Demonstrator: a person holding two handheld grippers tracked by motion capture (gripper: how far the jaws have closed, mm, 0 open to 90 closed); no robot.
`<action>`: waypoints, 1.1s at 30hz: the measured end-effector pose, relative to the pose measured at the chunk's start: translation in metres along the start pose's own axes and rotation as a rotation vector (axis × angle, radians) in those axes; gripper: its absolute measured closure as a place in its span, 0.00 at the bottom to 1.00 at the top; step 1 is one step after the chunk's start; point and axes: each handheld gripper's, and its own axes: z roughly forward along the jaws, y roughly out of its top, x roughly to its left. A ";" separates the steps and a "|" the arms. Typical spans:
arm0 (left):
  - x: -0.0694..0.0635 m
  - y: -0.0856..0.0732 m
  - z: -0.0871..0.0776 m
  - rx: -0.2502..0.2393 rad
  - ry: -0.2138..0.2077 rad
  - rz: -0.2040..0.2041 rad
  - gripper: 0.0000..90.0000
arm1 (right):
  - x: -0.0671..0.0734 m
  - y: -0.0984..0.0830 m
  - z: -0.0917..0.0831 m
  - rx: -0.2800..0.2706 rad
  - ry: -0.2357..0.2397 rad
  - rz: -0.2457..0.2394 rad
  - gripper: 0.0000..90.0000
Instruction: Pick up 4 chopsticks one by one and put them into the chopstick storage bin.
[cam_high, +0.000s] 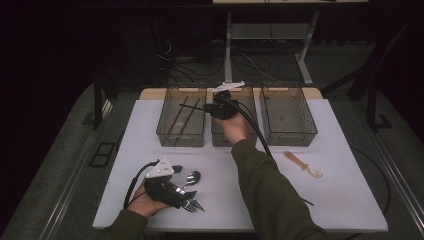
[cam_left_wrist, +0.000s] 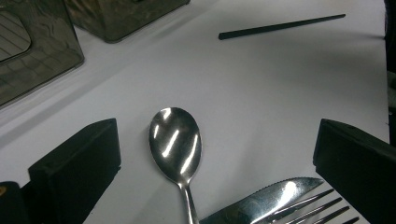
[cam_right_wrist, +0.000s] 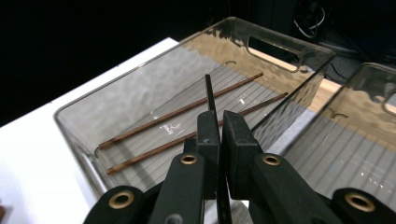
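Observation:
My right gripper hovers at the back over the near edge of the left clear bin, shut on a thin black chopstick that points left over that bin. In the right gripper view the jaws pinch the black chopstick above two brown chopsticks lying in the bin. My left gripper rests at the front left of the table, open. A metal spoon lies between its jaws untouched, with a knife and a fork beside it.
A middle bin and a right bin stand beside the left one at the back of the white table. A pale spoon lies at the right. A second black chopstick lies near the front right.

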 end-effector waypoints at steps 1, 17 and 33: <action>0.000 0.000 0.000 -0.001 -0.001 -0.002 0.00 | 0.000 0.001 0.004 0.009 -0.002 -0.001 0.96; -0.001 0.001 -0.001 -0.003 -0.009 0.004 0.00 | 0.014 0.019 0.051 0.082 -0.041 0.009 0.96; -0.001 0.002 -0.001 -0.007 -0.013 0.010 0.00 | 0.026 0.029 0.066 0.082 -0.055 -0.010 0.67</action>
